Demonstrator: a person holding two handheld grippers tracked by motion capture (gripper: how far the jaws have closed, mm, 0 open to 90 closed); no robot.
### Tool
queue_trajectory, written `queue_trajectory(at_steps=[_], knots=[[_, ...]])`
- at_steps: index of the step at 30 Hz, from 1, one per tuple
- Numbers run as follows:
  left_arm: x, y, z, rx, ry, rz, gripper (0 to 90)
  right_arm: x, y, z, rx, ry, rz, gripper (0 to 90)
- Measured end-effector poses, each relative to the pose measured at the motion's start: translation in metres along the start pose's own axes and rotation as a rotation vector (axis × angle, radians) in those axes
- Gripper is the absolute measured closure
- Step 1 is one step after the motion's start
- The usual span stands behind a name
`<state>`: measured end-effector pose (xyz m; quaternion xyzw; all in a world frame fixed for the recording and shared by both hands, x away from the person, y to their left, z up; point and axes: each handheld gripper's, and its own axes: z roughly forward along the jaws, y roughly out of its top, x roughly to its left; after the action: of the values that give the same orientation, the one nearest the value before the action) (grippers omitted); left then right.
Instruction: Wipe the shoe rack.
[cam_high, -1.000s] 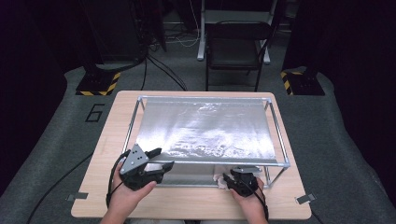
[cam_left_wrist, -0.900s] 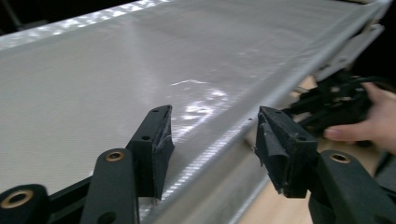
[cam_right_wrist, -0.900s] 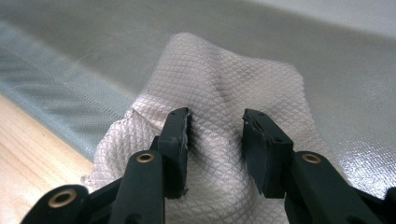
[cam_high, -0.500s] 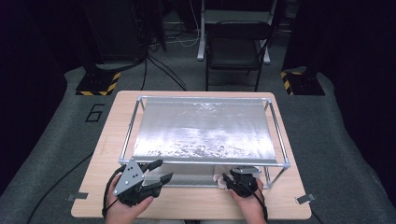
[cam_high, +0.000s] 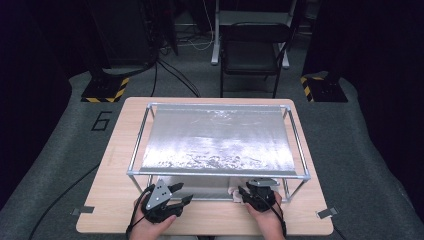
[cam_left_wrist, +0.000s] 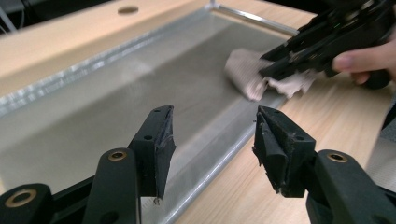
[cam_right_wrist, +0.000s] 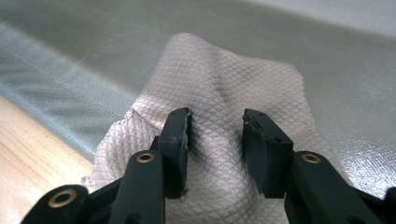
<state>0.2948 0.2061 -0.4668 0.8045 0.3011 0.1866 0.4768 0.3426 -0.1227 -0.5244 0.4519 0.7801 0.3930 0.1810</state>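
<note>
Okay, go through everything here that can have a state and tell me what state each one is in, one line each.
left gripper: open, nothing between its jaws, which have just been closing.
right gripper: shut on the cloth.
cloth: crumpled, bunched between the jaws, lying on the metal sheet.
metal sheet: flat on the table.

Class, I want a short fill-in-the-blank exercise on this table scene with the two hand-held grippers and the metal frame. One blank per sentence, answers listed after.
1. The right gripper is closed on a white quilted ____.
2. Between the jaws of the left gripper there is ____.
3. The cloth lies on the lower metal sheet of the ____.
4. The frame stands on a ____ table.

Missing words: cloth; nothing; frame; wooden
</note>
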Motion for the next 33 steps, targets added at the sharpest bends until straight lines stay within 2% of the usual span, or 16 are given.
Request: queue_trajectory(at_steps=[4, 10, 11, 15, 16, 17, 18, 21, 23, 24, 26, 28, 29, 31, 32, 33], knots=[[0.007, -0.013, 0.016, 0.023, 0.006, -0.041, 47.9, 0.0, 0.0, 0.0, 0.003, 0.001, 0.0, 60.9], [0.012, -0.023, 0.026, 0.057, 0.008, -0.014, 47.9, 0.0, 0.0, 0.0, 0.003, -0.001, 0.0, 60.7], [0.011, -0.025, 0.029, 0.047, 0.001, -0.044, 47.9, 0.0, 0.0, 0.0, 0.003, -0.001, 0.0, 60.7], [0.014, -0.029, 0.034, 0.068, 0.004, -0.03, 47.9, 0.0, 0.0, 0.0, -0.001, -0.005, -0.001, 60.5], [0.012, -0.032, 0.037, 0.074, 0.003, -0.065, 47.9, 0.0, 0.0, 0.0, -0.004, -0.007, -0.002, 60.5], [0.012, -0.032, 0.037, 0.074, 0.003, -0.065, 48.0, 0.0, 0.0, 0.0, -0.004, -0.007, -0.002, 60.5], [0.015, -0.033, 0.038, 0.102, 0.004, -0.011, 48.1, 0.0, 0.0, 0.0, 0.001, -0.002, 0.004, 60.4], [0.015, -0.036, 0.041, 0.118, -0.002, -0.021, 49.1, 0.001, 0.0, 0.001, 0.004, -0.015, -0.004, 60.3], [0.016, -0.038, 0.043, 0.129, -0.003, -0.025, 51.4, 0.004, 0.002, 0.001, 0.008, -0.001, 0.022, 60.2], [0.017, -0.04, 0.045, 0.146, -0.008, -0.027, 52.3, 0.009, 0.001, 0.001, 0.026, 0.018, 0.074, 60.2], [0.015, -0.041, 0.046, 0.155, -0.023, -0.046, 53.8, 0.009, 0.002, 0.001, 0.012, 0.009, 0.061, 60.2], [0.016, -0.042, 0.047, 0.167, -0.008, -0.02, 55.9, 0.014, 0.003, 0.003, 0.02, 0.01, 0.059, 60.2], [0.014, -0.044, 0.048, 0.163, -0.009, -0.047, 56.5, 0.014, 0.003, 0.004, 0.01, 0.036, 0.053, 60.3], [0.015, -0.044, 0.047, 0.163, -0.012, -0.049, 58.2, 0.016, 0.003, 0.006, 0.01, 0.035, 0.045, 60.2], [0.018, -0.043, 0.047, 0.162, -0.006, -0.019, 58.7, 0.014, 0.004, 0.006, 0.011, 0.034, 0.002, 60.3], [0.018, -0.044, 0.047, 0.164, -0.009, -0.022, 59.5, 0.016, 0.005, 0.007, 0.008, 0.036, 0.01, 60.3]])
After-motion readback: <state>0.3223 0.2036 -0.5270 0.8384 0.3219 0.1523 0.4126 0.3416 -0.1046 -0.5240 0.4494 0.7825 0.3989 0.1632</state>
